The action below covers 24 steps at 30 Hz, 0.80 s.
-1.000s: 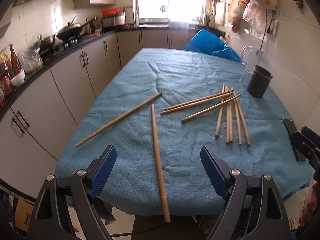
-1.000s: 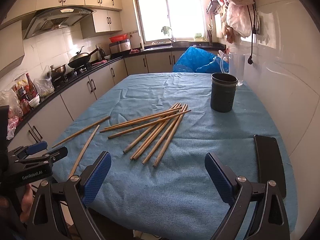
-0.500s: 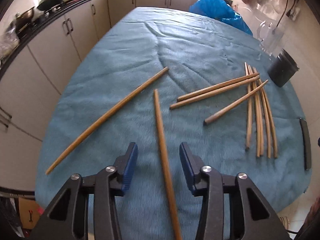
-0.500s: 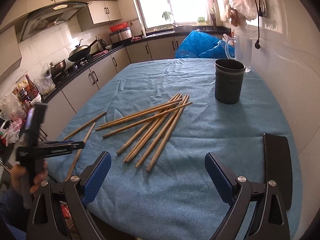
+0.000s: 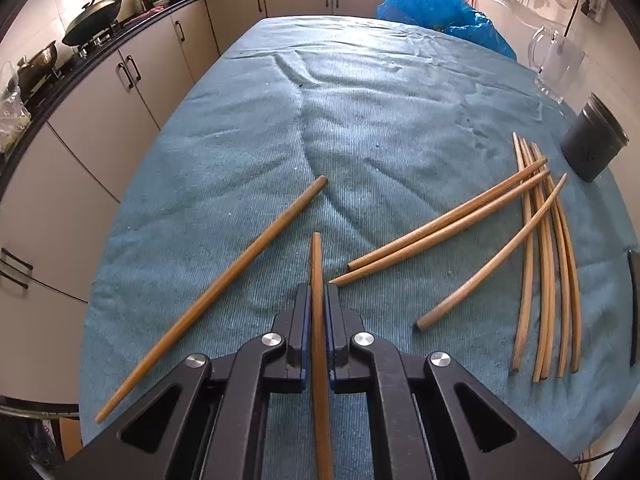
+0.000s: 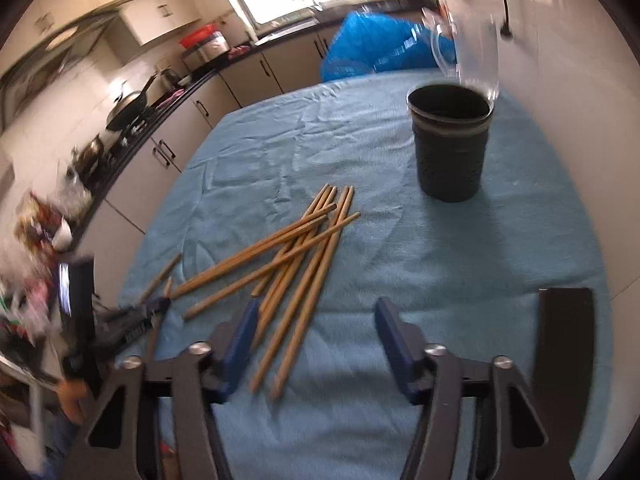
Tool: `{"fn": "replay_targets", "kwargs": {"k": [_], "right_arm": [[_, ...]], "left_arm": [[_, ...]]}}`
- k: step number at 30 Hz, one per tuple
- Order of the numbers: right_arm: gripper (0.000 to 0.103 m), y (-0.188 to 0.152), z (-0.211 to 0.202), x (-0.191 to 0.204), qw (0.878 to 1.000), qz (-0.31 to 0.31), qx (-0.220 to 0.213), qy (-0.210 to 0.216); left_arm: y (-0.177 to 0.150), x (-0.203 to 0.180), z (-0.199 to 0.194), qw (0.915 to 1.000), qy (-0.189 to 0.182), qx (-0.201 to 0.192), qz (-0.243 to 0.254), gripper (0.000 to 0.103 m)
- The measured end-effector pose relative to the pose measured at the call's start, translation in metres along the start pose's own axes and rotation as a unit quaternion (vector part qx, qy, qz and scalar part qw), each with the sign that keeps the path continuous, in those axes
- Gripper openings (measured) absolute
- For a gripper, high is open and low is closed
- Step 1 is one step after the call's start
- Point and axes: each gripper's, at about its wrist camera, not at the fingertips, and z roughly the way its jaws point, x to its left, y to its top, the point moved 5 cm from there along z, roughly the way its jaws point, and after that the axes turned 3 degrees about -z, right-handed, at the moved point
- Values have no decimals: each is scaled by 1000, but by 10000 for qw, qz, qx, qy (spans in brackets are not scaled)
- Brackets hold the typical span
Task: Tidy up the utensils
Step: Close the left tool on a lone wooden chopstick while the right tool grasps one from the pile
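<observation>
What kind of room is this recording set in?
Most likely a home kitchen: a wok sits on a stove along a dark counter with cabinets below, and chopsticks lie on a cloth-covered table.

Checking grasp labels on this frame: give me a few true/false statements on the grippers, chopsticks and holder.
1. The left gripper is shut on a chopstick. True.
2. The dark holder already has chopsticks standing in it. False: what shows of its inside is empty, and all the chopsticks in view lie on the blue cloth.
3. The right gripper grips a chopstick. False: its jaws are closing, but the pads press on nothing; the near ends of the chopstick pile lie between and below them.
4. The holder stands upright on the cloth. True.
5. A glass mug stands behind the holder. True.
</observation>
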Motion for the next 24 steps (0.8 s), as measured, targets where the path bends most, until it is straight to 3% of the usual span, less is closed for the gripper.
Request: {"fn": "replay_targets", "kwargs": {"k": [2, 10, 17, 19, 24], "right_arm": [[48, 12, 21, -7, 9984, 459, 191, 255], [43, 37, 80, -23, 9843, 1712, 231, 350], [26, 46, 109, -26, 9792, 2017, 131, 169], [16, 53, 111, -24, 9807, 1944, 70, 169], [15, 52, 98, -23, 9841, 1739, -217, 284]], "left_arm": [[0, 1, 0, 9999, -96, -8, 30, 6], [-2, -1, -1, 9997, -177, -101, 151, 6], [-2, 0, 0, 9993, -291, -145, 205, 6], [-2, 1, 0, 9992, -310, -173, 207, 6], [-1, 1, 0, 9987, -428, -224, 182, 6]]}}
